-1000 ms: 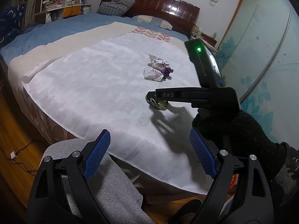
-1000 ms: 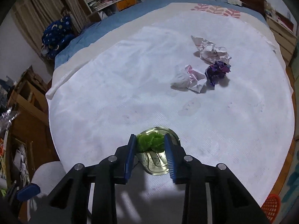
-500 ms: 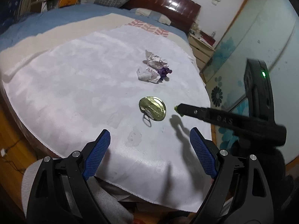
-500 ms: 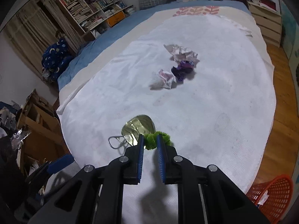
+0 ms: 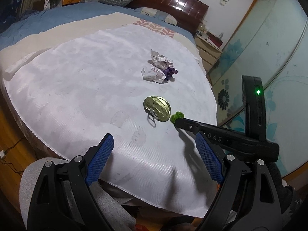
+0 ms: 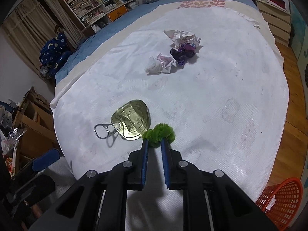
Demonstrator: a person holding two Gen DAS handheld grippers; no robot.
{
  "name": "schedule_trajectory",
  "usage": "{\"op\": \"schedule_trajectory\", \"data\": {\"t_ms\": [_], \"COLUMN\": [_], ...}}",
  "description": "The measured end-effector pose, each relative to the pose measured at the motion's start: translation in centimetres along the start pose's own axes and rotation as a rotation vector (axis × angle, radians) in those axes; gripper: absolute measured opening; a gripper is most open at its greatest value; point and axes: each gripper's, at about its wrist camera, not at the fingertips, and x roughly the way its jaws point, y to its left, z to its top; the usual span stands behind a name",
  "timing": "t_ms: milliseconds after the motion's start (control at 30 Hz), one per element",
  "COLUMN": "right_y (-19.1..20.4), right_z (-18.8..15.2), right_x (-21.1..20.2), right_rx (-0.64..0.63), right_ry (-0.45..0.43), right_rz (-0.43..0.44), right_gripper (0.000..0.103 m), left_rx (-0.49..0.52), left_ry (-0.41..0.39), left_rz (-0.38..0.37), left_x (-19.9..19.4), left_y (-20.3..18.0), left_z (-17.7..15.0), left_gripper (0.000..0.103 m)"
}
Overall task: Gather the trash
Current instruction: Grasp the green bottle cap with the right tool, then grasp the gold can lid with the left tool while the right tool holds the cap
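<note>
1. The right gripper (image 6: 154, 144) is clamped on a green fuzzy scrap (image 6: 159, 133), held just above the white cloth (image 6: 211, 96). The left gripper (image 5: 154, 154) hangs empty, its jaws wide apart.
2. The orange basket (image 6: 281, 198) sits on the floor at the bed's right corner (likely the drop point). I would keep the pinch firm, swing right, and let go only once over its mouth.
3. Just beside the scrap lies a gold can lid (image 6: 132, 120) with its pull ring (image 6: 102, 130). It lies flat and would be best caught by the ring.
4. Farther off sit paper wads (image 6: 182, 37), a purple wrapper (image 6: 183, 53) and a white wad (image 6: 159, 65), close together.
</note>
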Motion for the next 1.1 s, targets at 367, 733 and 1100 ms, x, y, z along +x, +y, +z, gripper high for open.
{"op": "schedule_trajectory", "data": {"t_ms": [367,733,1100], "right_y": [0.6,-0.6,-3.5], "right_z": [1.5,-1.3,-6.2], "right_x": [1.1,-2.0,-7.2], "right_rx": [-0.043,-0.047,0.027], "right_ry": [-0.008,-0.045,-0.094], "right_rz": [-0.077,-0.078,-0.042], "right_gripper": [0.035,0.027,0.027], "left_rx": [-0.021,-0.041,0.291], "left_ry": [-0.03,0.084,0.107], "left_rz": [-0.007,-0.079,0.197], "left_x": [1.2,8.0,11.9], "left_y": [0.9,1.1,-4.1], "left_z": [2.1,4.7,4.0], "left_gripper": [0.086,0.086,0.085]}}
